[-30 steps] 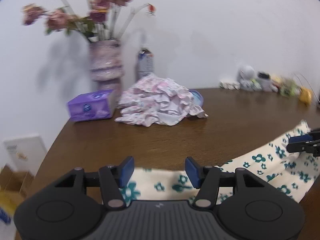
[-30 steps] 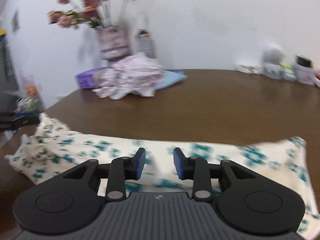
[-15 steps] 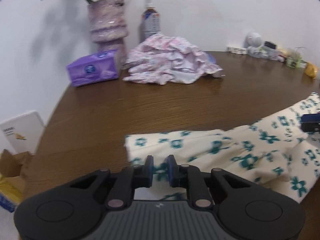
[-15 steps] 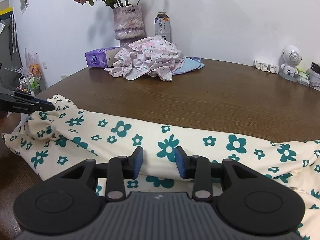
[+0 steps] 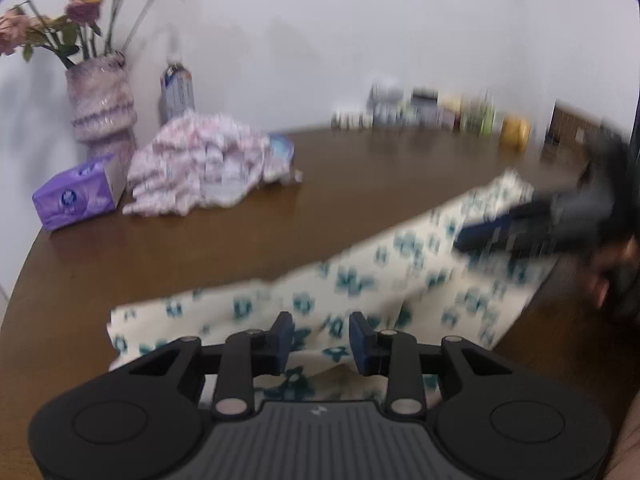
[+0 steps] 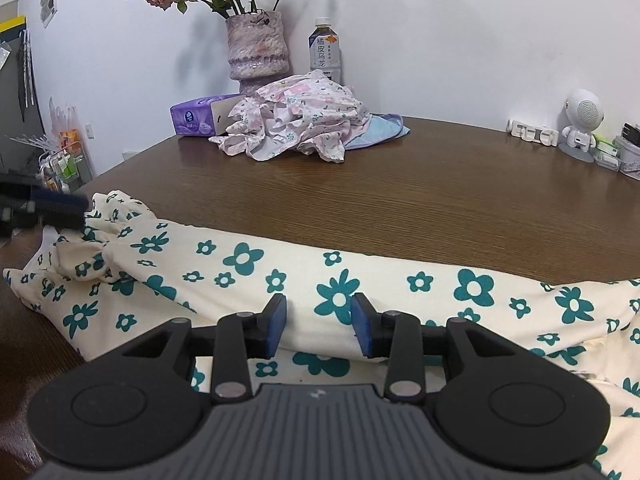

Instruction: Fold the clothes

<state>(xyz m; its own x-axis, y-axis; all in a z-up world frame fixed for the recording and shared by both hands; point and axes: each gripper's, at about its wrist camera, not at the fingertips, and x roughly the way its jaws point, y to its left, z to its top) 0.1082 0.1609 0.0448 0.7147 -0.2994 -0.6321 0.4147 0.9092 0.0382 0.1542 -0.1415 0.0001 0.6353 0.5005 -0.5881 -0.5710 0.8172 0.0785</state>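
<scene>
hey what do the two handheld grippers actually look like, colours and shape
The left gripper and right gripper look the same: a matte black body with a ribbed centre, two round discs, jointed black finger arms with silver pivot pins, and blue fingertip pads.

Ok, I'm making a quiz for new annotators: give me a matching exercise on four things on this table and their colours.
Things:
1. tissue pack
2. garment under the right gripper
3. crumpled clothes pile
4. robot-shaped figure

Colours:
a. white
b. cream with teal flowers
c. purple
d. pale pink floral

Pairs: 1-c, 2-b, 3-d, 4-a
</scene>
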